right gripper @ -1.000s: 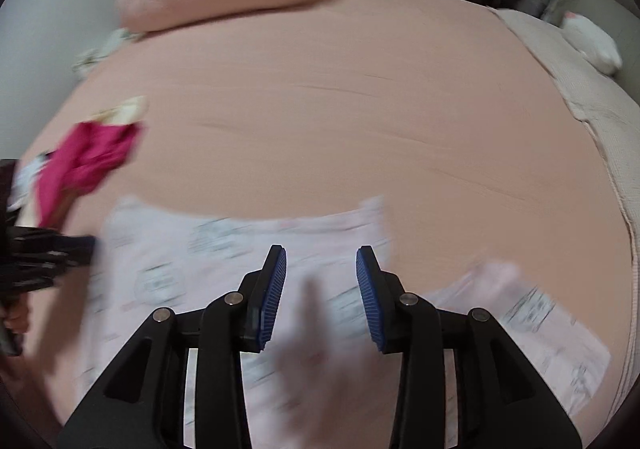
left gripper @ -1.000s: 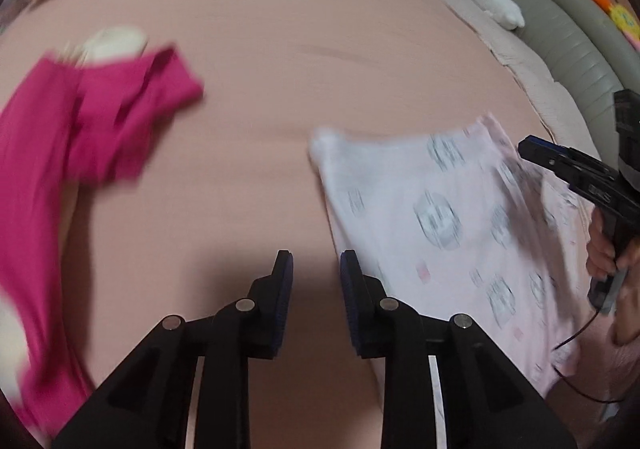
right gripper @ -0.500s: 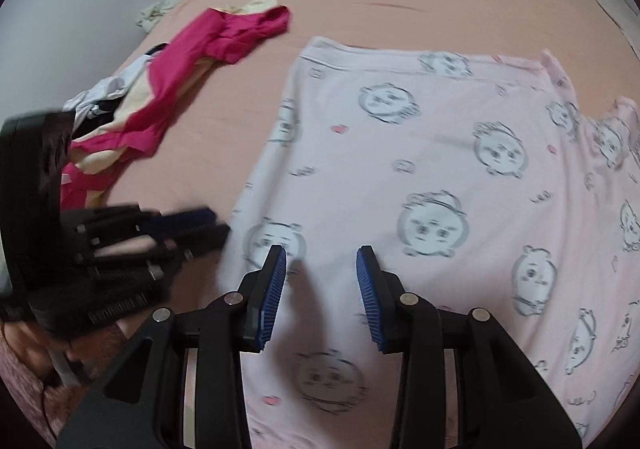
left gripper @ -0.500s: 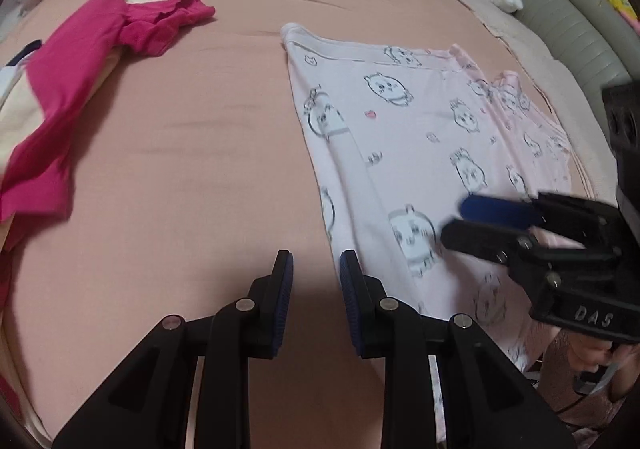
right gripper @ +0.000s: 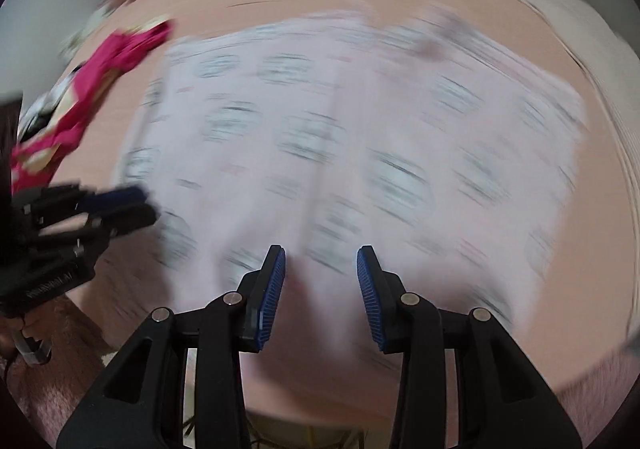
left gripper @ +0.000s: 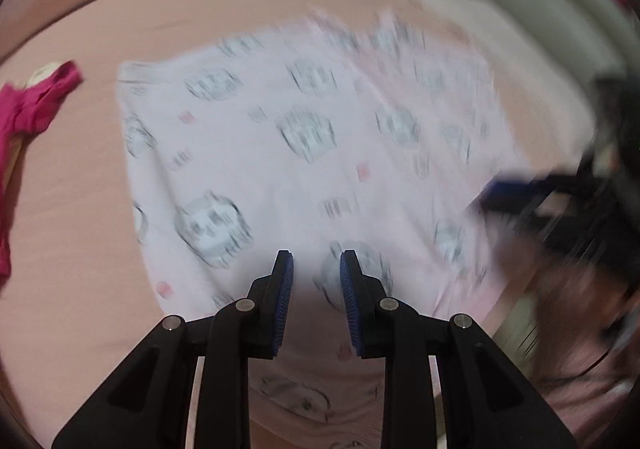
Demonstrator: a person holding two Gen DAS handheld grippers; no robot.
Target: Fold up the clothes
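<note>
Pale printed garment flat on pink bed, long axis sideways, both tongs apart, empty.

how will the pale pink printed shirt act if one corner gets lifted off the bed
The pale pink printed shirt lies thin and flat on the bed, so it is probably light and floppy. A lifted corner would likely drape and drag the rest, not rise stiffly.

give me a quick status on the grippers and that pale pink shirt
Left gripper and right gripper open, empty, over the near hem. Pale pink shirt spread flat on the bed, unfolded. Magenta garment off to the side, clear.
</note>
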